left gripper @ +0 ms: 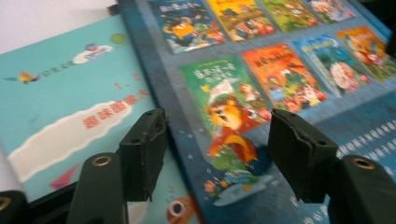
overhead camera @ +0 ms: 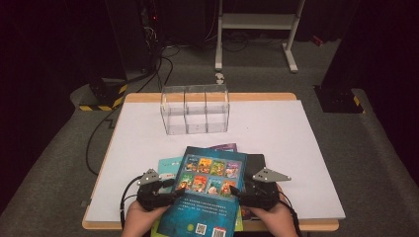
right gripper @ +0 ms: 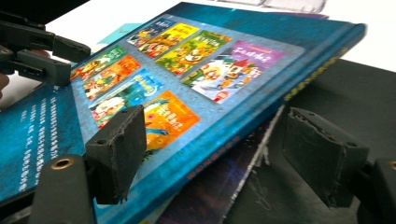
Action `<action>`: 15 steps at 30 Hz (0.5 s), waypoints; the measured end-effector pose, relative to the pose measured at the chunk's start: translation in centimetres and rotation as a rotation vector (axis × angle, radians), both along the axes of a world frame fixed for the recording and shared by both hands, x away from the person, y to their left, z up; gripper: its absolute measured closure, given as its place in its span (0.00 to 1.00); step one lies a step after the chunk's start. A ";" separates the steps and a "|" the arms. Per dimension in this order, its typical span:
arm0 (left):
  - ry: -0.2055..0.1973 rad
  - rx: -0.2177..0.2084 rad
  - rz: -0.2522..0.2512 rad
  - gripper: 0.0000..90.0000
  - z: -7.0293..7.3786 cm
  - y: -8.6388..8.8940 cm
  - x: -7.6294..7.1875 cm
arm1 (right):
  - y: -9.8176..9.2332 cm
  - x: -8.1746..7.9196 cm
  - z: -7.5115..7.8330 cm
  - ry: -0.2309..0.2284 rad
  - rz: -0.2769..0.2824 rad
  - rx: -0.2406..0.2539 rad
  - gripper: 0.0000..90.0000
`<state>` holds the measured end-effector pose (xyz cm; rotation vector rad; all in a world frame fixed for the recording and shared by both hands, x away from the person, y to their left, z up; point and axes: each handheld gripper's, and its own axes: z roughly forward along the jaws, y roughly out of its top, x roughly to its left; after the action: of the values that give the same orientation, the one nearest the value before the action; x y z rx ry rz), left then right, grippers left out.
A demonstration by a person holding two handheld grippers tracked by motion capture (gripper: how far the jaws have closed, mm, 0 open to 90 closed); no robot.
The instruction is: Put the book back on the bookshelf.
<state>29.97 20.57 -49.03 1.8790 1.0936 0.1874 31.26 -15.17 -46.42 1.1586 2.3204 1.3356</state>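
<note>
A dark blue book with colourful picture panels on its cover tops a small stack at the table's front edge. My left gripper is at its left edge. In the left gripper view its jaws stand apart, one over the teal book below, the other over the blue cover. My right gripper is at the book's right edge. There the open jaws straddle the blue book's raised edge, above a purple book and a black book.
A clear three-compartment organizer stands at the back of the white table. The teal book, purple book and black book poke out from under the blue one. Cables and a white frame lie on the floor behind.
</note>
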 end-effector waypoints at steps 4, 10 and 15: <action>-0.007 -0.001 0.011 0.42 -0.1 -0.1 -0.2 | 0.3 0.2 0.0 0.020 0.005 -0.001 0.23; -0.009 0.006 0.015 0.42 0.0 -0.4 -0.1 | 0.5 0.4 0.1 0.033 -0.017 0.000 0.26; -0.023 0.023 0.010 0.43 0.4 -1.6 0.9 | -0.3 1.8 0.5 0.028 -0.057 -0.009 0.29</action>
<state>30.84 18.97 -48.67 1.8874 1.0897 0.2282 33.04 -15.45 -45.95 1.2390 2.2921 1.2967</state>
